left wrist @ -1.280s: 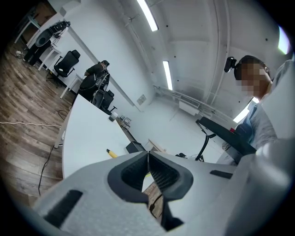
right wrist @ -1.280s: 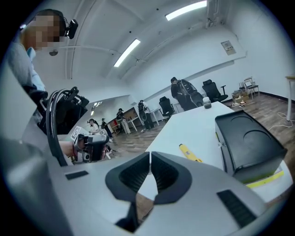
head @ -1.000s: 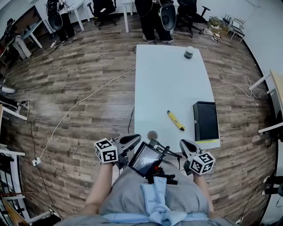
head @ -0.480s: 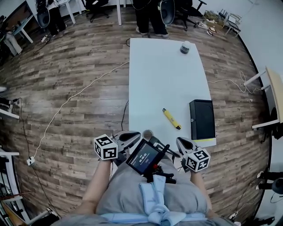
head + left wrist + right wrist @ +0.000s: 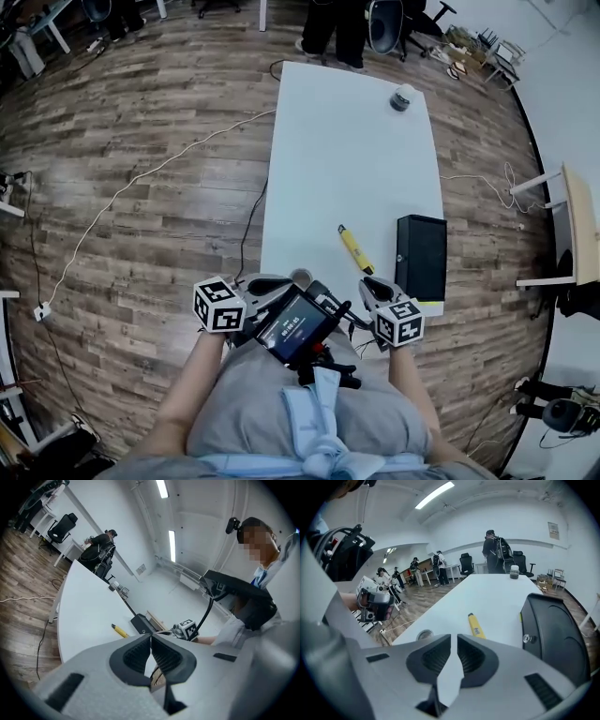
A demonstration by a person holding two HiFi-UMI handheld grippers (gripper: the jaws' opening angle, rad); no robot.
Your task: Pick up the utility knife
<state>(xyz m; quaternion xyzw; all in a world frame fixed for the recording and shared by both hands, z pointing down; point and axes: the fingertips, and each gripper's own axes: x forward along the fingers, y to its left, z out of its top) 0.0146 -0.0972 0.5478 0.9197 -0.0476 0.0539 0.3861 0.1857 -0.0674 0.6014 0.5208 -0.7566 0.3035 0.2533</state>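
Yellow utility knife (image 5: 354,249) dead ahead of the right gripper (image 5: 372,289) — left gripper (image 5: 272,287) farther off. Long axis slants away from the near edge of the tabletop (image 5: 347,159) (both grippers closed, empty).

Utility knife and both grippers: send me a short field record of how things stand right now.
knife: yellow utility knife lying flat on the white table, not held
neighbour: black box on its right in the head view, apart from it
left gripper: jaws together, nothing between them, near the table's near edge
right gripper: jaws together, nothing between them, knife lies ahead of it, untouched
pickup: not yet begun
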